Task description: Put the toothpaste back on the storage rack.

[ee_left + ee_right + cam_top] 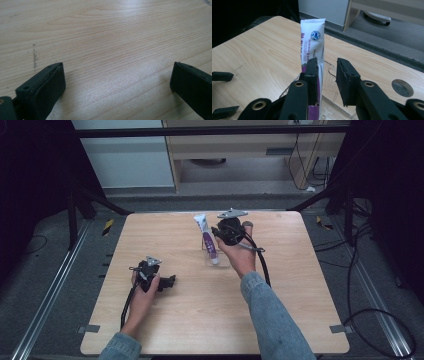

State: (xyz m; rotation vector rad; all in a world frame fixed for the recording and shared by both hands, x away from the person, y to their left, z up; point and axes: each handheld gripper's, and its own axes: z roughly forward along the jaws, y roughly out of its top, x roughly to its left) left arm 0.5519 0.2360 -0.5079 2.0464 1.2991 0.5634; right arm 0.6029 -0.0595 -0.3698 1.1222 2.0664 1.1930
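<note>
A white and purple tube stands tilted in a clear plastic holder at the table's far middle. My right gripper is right beside the tube, held in a hand. In the right gripper view the tube rises along the inner face of the left jaw, and a gap separates it from the right jaw, so my right gripper is open. The clear holder shows below the jaws. My left gripper rests on the table at the near left. Its jaws stand wide apart over bare wood.
The wooden table has a round hole near its far edge, close to the right gripper. Black cables trail from both grippers. Dark floor, frame legs and a cabinet lie beyond the far edge.
</note>
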